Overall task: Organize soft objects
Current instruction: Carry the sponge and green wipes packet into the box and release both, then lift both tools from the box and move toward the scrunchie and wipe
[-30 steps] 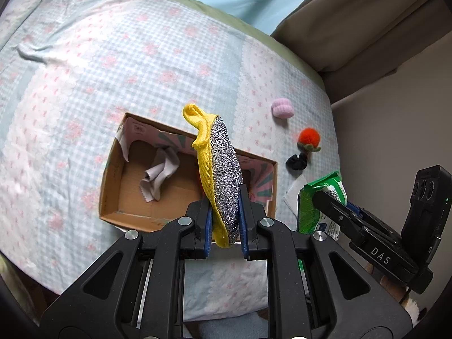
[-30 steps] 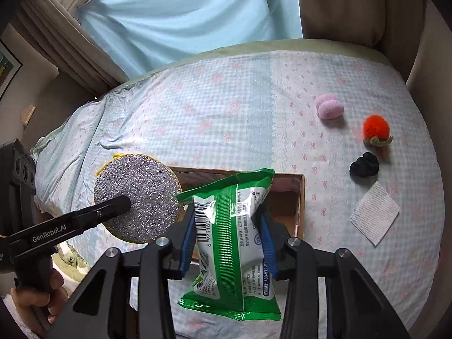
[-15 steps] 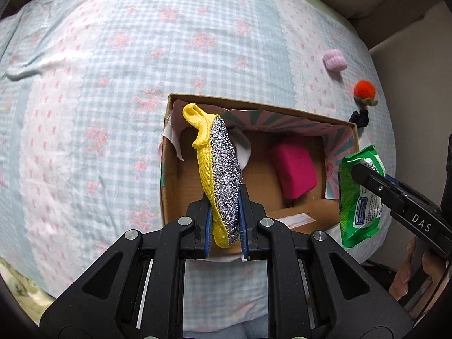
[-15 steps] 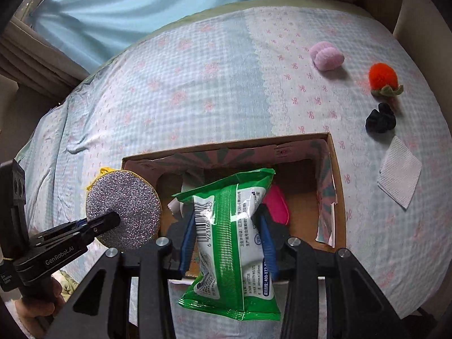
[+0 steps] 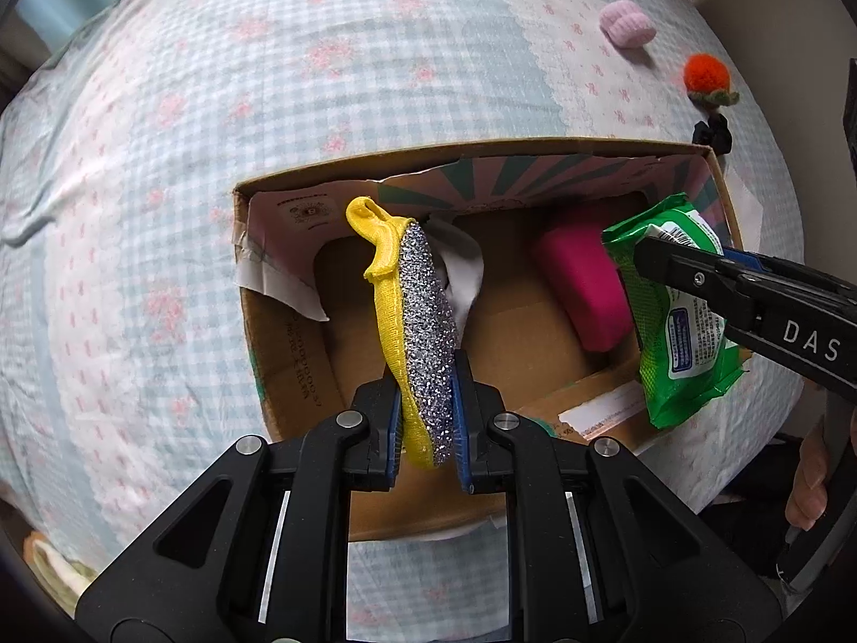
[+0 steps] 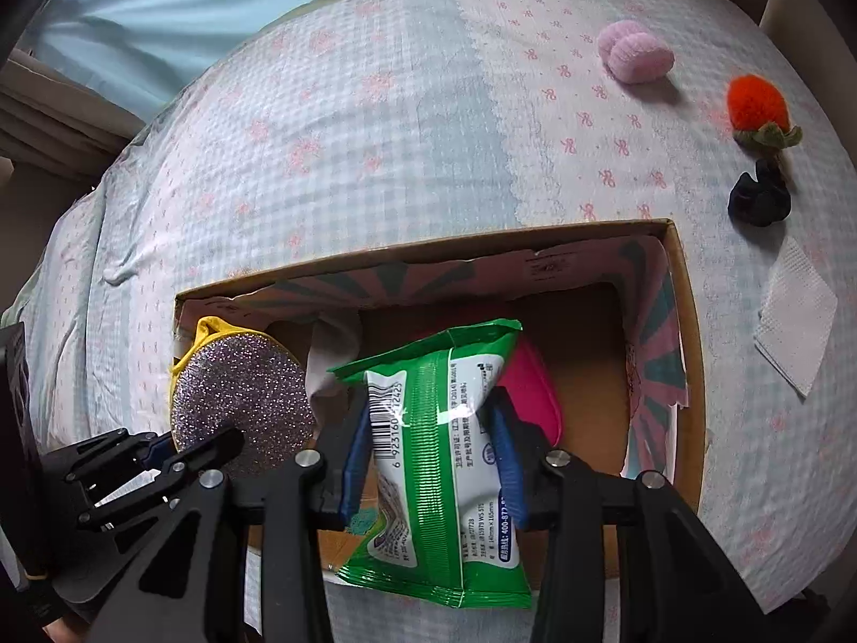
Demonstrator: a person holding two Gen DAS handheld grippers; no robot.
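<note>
- Box (image 5: 278, 353) is seen lying open on the checked bedsheet (image 5: 268, 80), and both grippers are held over it: a crowded drop is judged the main risk, since a pink block (image 5: 584, 294) and a white cloth (image 5: 460, 273) already lie inside, and the two loads could be let go onto each other or onto the rim.
- Wipes pack (image 6: 444, 455) is clamped across its middle by the right gripper (image 6: 431, 455), upright, its lower end hanging at the near wall; if it is released from there, it may be caught on that wall and tipped out onto the sheet.
- Scrubber (image 5: 423, 343), glittery with a yellow back, is held on edge by the closed left gripper (image 5: 428, 428) above the left half of the box; its loop could be snagged on the torn flap at the left wall, or the pad could be left leaning, not flat.
- Pink puff (image 6: 637, 56), orange pompom (image 6: 755, 104), black scrunchie (image 6: 758, 198) and white pad (image 6: 792, 321) are left outside, well apart from the box's right wall; they could be overlooked.
- Against the view a second ago, the box is seen larger and from more directly above, its floor and the pink block are now exposed, and both grippers have been brought from beside the box to over its opening, with each grip unchanged.
</note>
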